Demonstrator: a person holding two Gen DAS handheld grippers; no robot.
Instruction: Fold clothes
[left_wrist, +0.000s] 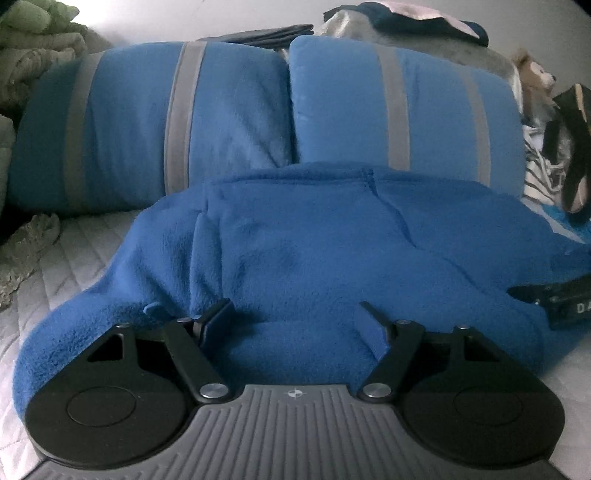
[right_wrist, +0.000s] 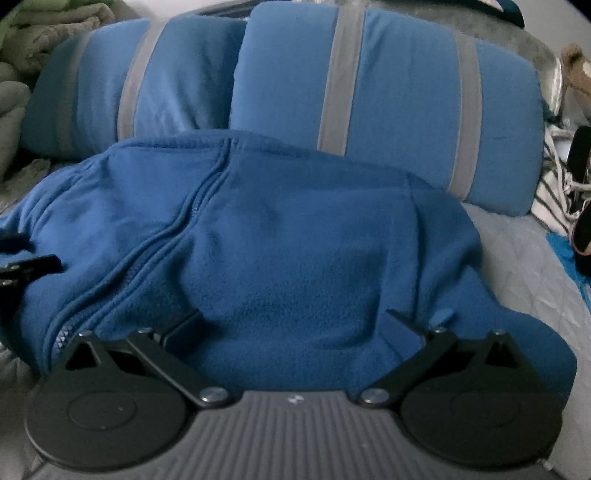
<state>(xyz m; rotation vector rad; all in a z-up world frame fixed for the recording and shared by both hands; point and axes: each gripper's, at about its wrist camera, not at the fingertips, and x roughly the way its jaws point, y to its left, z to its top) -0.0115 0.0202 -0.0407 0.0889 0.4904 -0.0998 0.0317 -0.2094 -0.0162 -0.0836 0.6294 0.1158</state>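
A bed with a pale grey quilted cover (left_wrist: 74, 251) holds two blue pillows with grey stripes (left_wrist: 155, 118) along the back. In front of them lies a bright blue fleece zip-up jacket (left_wrist: 314, 251), bunched, its zipper (right_wrist: 173, 236) running diagonally. The left gripper (left_wrist: 295, 314) and right gripper (right_wrist: 295, 321) both rest at the jacket's near edge, jaws spread wide with fleece between them, not clamped. Striped clothing (left_wrist: 543, 173) lies at the right.
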